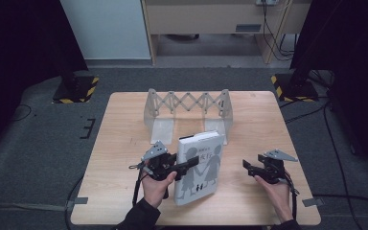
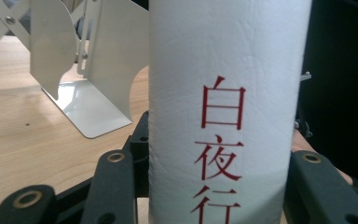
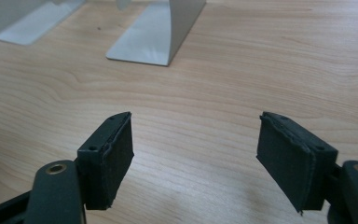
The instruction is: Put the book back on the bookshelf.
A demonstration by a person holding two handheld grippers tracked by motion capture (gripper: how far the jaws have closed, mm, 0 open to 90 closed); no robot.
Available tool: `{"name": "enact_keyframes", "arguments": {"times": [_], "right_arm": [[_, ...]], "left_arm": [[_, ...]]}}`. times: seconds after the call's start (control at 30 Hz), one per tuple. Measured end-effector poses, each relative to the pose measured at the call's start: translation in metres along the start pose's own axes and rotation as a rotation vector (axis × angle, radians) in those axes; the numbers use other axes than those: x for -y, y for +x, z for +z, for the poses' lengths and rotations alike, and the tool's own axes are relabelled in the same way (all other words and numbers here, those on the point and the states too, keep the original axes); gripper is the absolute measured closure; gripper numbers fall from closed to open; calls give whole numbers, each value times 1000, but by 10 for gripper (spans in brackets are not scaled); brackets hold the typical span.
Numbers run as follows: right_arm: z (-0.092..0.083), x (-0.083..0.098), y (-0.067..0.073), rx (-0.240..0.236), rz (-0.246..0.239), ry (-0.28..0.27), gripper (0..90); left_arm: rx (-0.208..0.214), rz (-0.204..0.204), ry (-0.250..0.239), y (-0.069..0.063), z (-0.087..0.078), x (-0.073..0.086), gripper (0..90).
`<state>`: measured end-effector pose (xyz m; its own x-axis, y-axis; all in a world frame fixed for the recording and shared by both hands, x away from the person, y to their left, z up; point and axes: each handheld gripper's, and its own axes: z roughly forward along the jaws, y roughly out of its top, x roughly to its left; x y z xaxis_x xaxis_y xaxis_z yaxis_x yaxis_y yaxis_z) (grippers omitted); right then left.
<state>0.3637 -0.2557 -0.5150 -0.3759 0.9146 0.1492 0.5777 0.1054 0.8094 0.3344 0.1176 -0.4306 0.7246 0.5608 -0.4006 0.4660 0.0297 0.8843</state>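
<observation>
We see the left gripper point(image 1: 188, 165) clamped on a white book point(image 1: 200, 167) while the right gripper point(image 1: 247, 166) hovers spread above the table point(image 1: 124, 143).

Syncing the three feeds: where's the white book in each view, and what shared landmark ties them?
High view: the white book lies at centre near the table's front, the left gripper shut on its spine edge.
Left gripper view: its spine with red characters stands between the jaws.
Right gripper view: book not in it.
Shared landmark: the expanding metal book rack.
</observation>
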Motion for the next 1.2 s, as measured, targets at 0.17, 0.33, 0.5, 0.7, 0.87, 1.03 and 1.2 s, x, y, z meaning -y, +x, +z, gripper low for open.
{"name": "enact_keyframes", "arguments": {"times": [0.17, 0.33, 0.5, 0.7, 0.87, 1.03, 1.2], "right_arm": [[3, 1, 1, 34, -23, 33, 237], [4, 3, 0, 57, -39, 52, 224], [7, 5, -1, 77, -57, 74, 179], [14, 8, -3, 95, -74, 131, 127], [19, 11, -3, 109, -81, 162, 113], [20, 12, -3, 113, -89, 168, 99], [20, 14, -3, 116, -93, 150, 92]], "left_arm": [[-13, 18, 7, 1, -5, -5, 523], [-21, 26, 6, 1, -11, -9, 523], [-30, 28, -4, 3, -15, -15, 523], [-59, 44, -13, 8, -24, -23, 522], [-84, 52, -32, 13, -35, -31, 523], [-124, 50, -49, 22, -43, -40, 523], [-163, 56, -66, 31, -51, -51, 523]]}}
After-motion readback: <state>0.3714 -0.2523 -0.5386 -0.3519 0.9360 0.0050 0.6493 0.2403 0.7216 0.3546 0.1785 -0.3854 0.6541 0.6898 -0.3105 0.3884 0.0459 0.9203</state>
